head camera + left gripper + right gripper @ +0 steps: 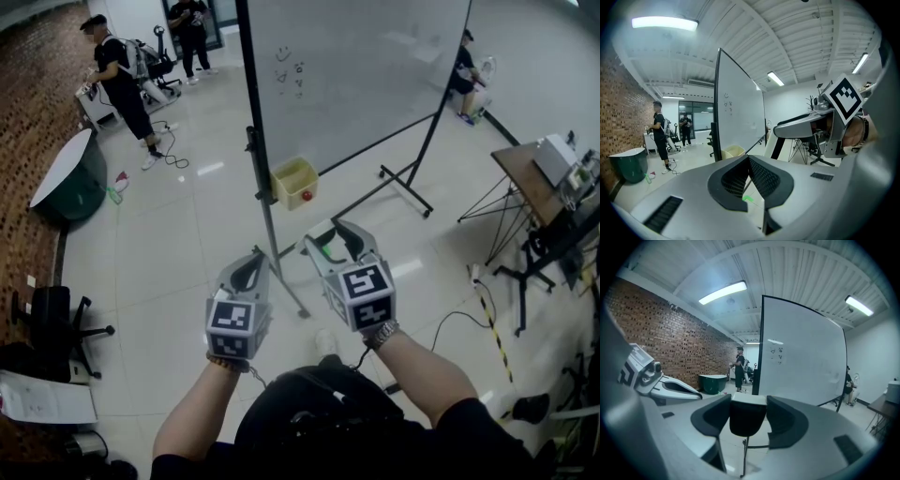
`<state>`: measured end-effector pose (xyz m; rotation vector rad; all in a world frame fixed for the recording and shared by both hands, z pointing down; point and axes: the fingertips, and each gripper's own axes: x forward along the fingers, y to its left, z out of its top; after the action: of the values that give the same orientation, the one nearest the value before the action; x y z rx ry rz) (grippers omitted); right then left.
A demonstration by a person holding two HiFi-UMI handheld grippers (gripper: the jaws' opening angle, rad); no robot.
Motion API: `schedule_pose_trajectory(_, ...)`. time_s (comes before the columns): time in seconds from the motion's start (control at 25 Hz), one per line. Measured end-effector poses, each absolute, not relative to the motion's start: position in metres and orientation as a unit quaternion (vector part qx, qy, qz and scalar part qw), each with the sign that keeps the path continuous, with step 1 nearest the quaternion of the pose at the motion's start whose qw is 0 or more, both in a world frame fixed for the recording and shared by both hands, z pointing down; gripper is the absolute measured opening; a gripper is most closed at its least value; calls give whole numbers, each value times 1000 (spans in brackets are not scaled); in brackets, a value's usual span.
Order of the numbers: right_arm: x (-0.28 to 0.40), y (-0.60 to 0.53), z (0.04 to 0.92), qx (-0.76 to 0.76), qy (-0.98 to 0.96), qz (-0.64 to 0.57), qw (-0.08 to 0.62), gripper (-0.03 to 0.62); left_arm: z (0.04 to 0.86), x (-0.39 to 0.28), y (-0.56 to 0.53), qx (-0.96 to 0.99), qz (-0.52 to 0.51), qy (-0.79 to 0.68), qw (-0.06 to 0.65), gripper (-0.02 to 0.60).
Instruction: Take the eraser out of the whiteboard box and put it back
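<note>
The right gripper (336, 236) has its jaws part-way apart and pressed on the eraser (747, 405), a dark block with a white top that fills the gap between the two pads. It is out of the box, up in the air in front of the person. The left gripper (251, 268) sits just beside it, jaws closed together with nothing between them. Both point slightly downward toward the whiteboard (356, 75), which stands on a black wheeled frame and carries a few small scribbles near its top left corner. The whiteboard box (292, 178) is a pale yellow open-topped tray fixed low at the board's near edge, by the upright pole, a little beyond the gripper tips and not touching them. Inside it one small red round thing (307, 196) lies in the near right corner; the rest of its floor looks bare from the head view. Further off to the left, by the brick wall, a dark green tub (70, 183) has a white top over it, so what it contains cannot be seen. A person in black (117, 80) stands on the pale tiled floor beyond the tub.
</note>
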<state>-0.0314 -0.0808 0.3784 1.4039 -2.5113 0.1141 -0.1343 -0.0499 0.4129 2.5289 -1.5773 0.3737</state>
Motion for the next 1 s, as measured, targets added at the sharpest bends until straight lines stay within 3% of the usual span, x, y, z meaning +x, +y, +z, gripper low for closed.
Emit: schedule_pose_trajectory(1.0,-13,-210,397,451,-882,67,123,265,438,-113,-168,822,142,-545,83,0)
